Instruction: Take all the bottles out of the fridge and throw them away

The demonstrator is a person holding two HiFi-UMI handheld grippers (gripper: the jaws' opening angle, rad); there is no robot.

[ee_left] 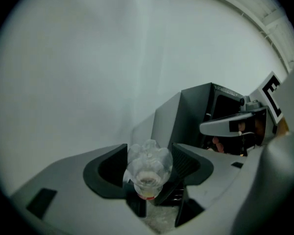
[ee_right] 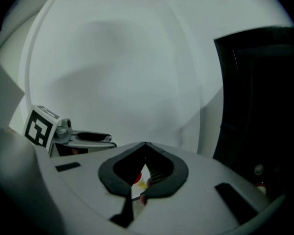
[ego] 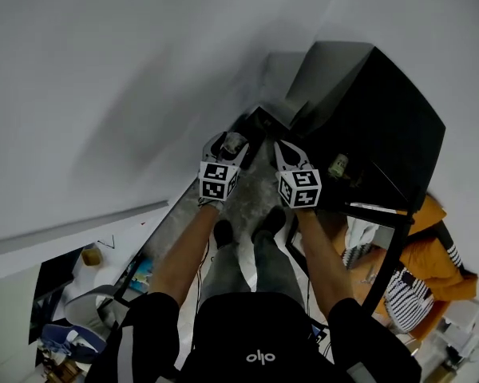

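A clear, empty plastic bottle (ee_left: pixel 148 168) sits between the black pads of my left gripper (ee_left: pixel 149 153), its base towards the camera and a red ring at its neck. That gripper is shut on it. In the head view the left gripper (ego: pixel 223 144) and the right gripper (ego: pixel 283 152) are held side by side in front of me, the bottle (ego: pixel 234 143) showing pale at the left one's tip. The right gripper (ee_right: pixel 145 144) is shut, its tips touching, with nothing held. The black fridge (ego: pixel 375 126) stands to the right, and a small pale bottle (ego: pixel 338 166) shows at its open side.
A white wall (ego: pixel 128 78) fills the left and the area ahead. The speckled floor (ego: pixel 251 194) runs narrow between wall and fridge, with my feet (ego: pixel 267 222) on it. Clutter (ego: pixel 88 294) lies at lower left, and orange and striped cloth (ego: pixel 427 262) at lower right.
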